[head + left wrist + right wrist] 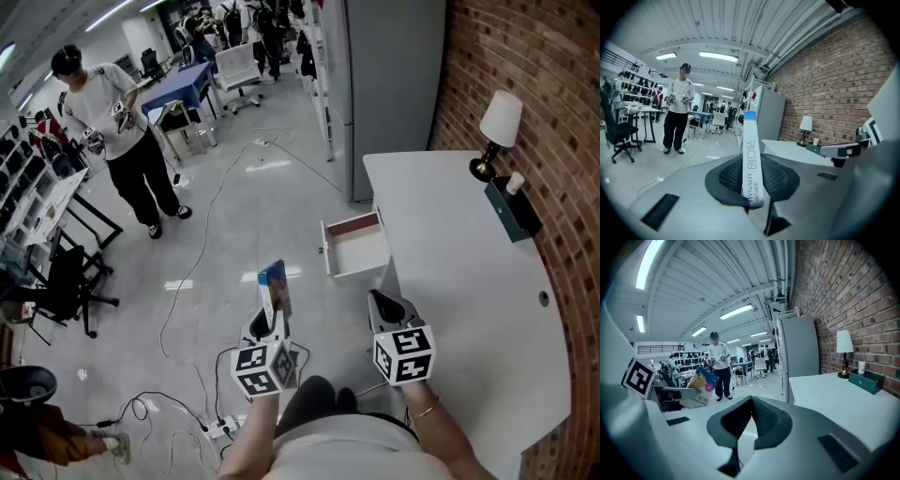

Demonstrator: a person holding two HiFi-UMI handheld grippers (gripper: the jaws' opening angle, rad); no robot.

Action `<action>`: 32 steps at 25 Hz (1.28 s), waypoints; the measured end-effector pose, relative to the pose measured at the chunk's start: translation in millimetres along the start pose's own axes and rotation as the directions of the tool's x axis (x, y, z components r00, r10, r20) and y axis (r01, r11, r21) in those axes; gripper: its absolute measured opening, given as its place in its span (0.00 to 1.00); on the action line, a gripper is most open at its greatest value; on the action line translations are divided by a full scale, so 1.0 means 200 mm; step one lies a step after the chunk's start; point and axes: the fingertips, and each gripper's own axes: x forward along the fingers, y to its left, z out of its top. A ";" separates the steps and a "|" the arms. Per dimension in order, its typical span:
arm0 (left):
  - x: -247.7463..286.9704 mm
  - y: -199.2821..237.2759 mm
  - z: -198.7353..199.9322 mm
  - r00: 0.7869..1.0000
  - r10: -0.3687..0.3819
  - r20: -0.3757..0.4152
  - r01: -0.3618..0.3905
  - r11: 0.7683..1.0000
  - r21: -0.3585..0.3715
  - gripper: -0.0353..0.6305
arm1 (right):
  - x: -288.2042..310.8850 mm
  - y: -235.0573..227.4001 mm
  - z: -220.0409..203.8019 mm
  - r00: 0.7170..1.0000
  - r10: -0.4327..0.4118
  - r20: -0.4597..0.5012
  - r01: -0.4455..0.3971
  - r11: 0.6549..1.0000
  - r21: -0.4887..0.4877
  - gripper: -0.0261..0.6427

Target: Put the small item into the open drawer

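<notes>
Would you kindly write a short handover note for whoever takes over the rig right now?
Left gripper: shut on the small box, held upright above the floor, short of the drawer.
Right gripper: shut, empty, by the desk edge.
Drawer: open, looks empty.
Done: box is in grip.
Left: carry it over the drawer and release it inside.

Upper right, a lamp [502,122] beside a green box [513,210], perhaps tissues; upper left a person [120,131] stands; cables [183,309] cross the floor [272,197].
</notes>
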 end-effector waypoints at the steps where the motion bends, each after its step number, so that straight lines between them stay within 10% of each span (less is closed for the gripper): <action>1: 0.00 0.00 0.00 1.000 0.002 0.001 -0.002 1.000 0.001 0.18 | 0.00 -0.01 0.01 1.000 0.000 0.004 0.000 1.000 0.000 0.05; 12: 0.29 0.07 0.03 1.000 0.019 -0.014 -0.019 1.000 0.008 0.18 | 0.24 -0.12 0.05 1.000 -0.004 0.003 0.004 1.000 0.013 0.05; 32: 1.68 0.69 0.36 0.993 -0.055 -0.108 0.058 0.998 0.022 0.18 | 1.57 -0.38 0.43 0.991 -0.119 -0.055 0.122 0.990 0.068 0.05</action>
